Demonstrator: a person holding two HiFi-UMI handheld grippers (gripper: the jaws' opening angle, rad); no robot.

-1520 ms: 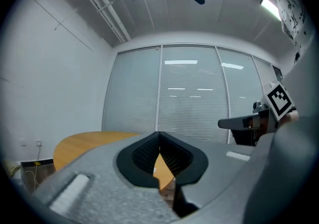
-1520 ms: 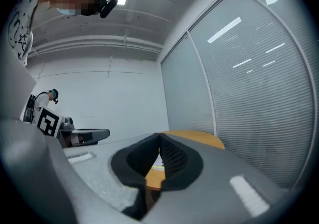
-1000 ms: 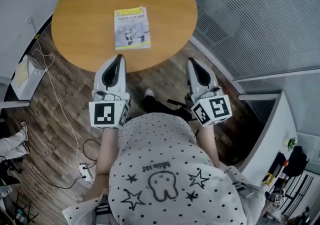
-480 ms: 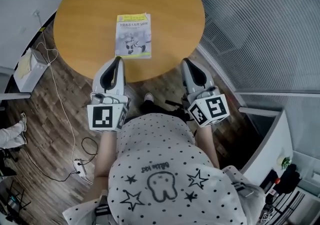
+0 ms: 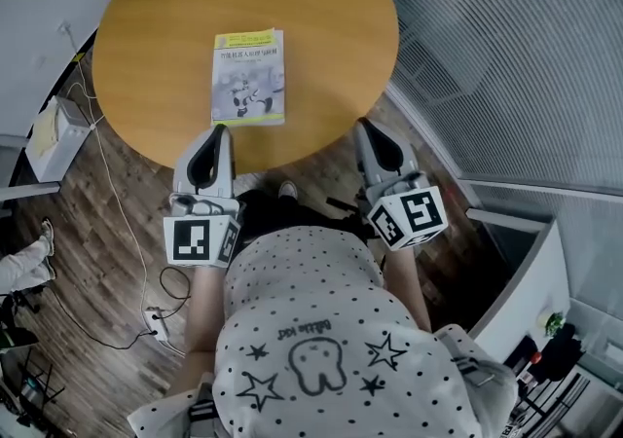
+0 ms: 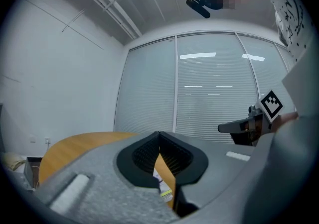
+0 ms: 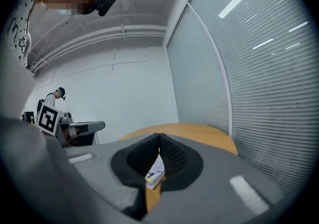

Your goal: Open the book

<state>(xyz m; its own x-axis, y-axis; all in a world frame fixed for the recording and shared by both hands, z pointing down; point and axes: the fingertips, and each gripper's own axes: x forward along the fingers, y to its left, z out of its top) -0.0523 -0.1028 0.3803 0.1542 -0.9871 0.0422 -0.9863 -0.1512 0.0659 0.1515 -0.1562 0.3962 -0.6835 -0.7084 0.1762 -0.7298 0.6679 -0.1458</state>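
Observation:
The book (image 5: pixel 248 78) lies closed on the round wooden table (image 5: pixel 321 27), its grey and yellow cover up. My left gripper (image 5: pixel 219 130) is shut with nothing in it, its tips over the table's near edge just short of the book. My right gripper (image 5: pixel 367 125) is also shut and holds nothing, by the table's near right edge, well to the right of the book. In the left gripper view the jaws (image 6: pixel 159 136) meet, and the book (image 6: pixel 162 185) shows below them. In the right gripper view the closed jaws (image 7: pixel 159 138) frame the book (image 7: pixel 155 172) on the table.
A glass wall with blinds (image 5: pixel 506 47) runs along the right of the table. On the wooden floor to the left are a white box (image 5: pixel 54 139), cables and a power strip (image 5: pixel 156 324). A white cabinet (image 5: pixel 526 271) stands at the right.
Both grippers have moved forward toward the table and slightly down. The left tips now reach over the table's edge, closer to the book. Both stayed shut.

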